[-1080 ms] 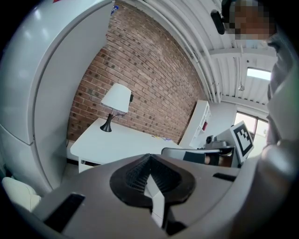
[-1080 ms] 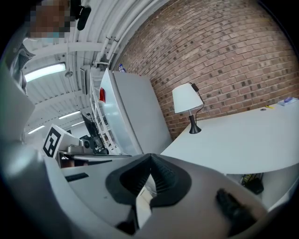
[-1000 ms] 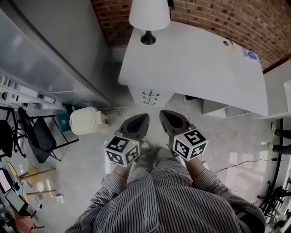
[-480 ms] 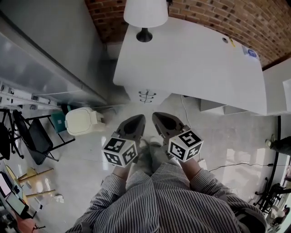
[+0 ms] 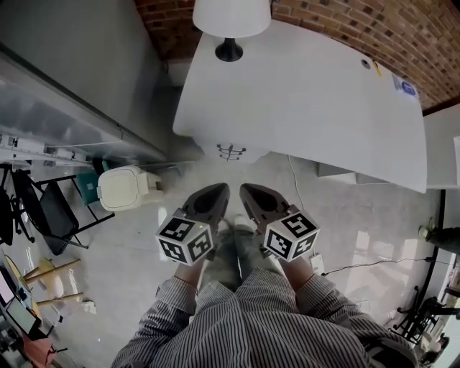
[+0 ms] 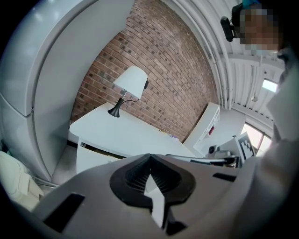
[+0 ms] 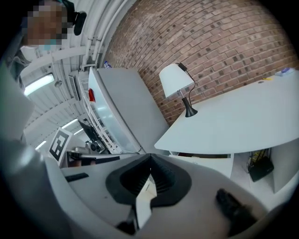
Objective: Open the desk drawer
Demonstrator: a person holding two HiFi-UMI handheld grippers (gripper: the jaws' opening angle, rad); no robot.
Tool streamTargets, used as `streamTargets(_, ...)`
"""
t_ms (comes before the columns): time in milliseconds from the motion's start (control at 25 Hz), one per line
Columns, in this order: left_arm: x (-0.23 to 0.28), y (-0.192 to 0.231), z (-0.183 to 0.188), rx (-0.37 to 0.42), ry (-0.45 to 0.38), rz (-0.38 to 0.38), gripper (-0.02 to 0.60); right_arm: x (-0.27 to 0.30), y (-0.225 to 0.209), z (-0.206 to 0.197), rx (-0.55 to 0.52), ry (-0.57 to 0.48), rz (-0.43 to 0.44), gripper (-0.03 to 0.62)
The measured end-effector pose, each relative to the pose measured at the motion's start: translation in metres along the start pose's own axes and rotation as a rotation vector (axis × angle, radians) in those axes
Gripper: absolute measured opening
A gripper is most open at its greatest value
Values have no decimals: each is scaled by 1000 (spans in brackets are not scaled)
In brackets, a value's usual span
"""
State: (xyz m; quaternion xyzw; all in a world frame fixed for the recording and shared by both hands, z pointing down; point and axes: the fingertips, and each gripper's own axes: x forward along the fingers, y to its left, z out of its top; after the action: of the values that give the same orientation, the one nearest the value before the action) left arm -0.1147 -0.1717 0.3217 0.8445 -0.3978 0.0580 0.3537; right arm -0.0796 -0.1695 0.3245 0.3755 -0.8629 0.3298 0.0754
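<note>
The white desk [image 5: 309, 93] stands against the brick wall, and its drawer unit [image 5: 231, 152] shows dark handles under the left end. A white-shaded lamp [image 5: 231, 18] sits on the desk's left corner. My left gripper [image 5: 220, 188] and right gripper [image 5: 246, 189] hover side by side over the floor, short of the drawers and touching nothing. Both are shut and hold nothing. In the left gripper view the jaws [image 6: 149, 156] meet below the drawer front [image 6: 93, 158]. The right gripper view shows its jaws [image 7: 150, 158] closed with the drawer front [image 7: 205, 163] ahead.
A white lidded bin [image 5: 126, 188] stands on the floor left of the drawers, next to a black folding chair [image 5: 50, 215]. A tall grey cabinet [image 5: 72, 72] fills the left side. A cable [image 5: 374, 262] trails over the floor at right.
Both grippers have sunk a little together, still shut and side by side. The desk and lamp sit slightly higher and closer in the head view.
</note>
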Motion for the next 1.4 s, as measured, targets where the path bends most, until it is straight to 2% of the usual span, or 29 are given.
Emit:
streamTargets(160,12,17,-5,-72,-27,13,10,17,-18,-7,117,-17,12,15)
streamTargets(280,21,32,-9,-143,-76,-5,9,31,-33,-18,212,-25,1,17)
streamTargets(480,41,61,-30,-258,-123,-11,9,50,-56,-38,375,-71,20,15)
streamTargets(680,60,91,-68,-314,-84,18,10,62,-75,-61,416,-129,67,17)
streamTargets(920,69,121,-99,-381,-99,44,9,76,-93,-91,452,-131,80,17)
streamTargets(1240,91,144,-146,-472,-104,3,9,93,-121,-139,609,-129,43,15)
streamTargets(1400,99,150,-168,-506,-84,-4,9,98,-132,-160,637,-114,12,17)
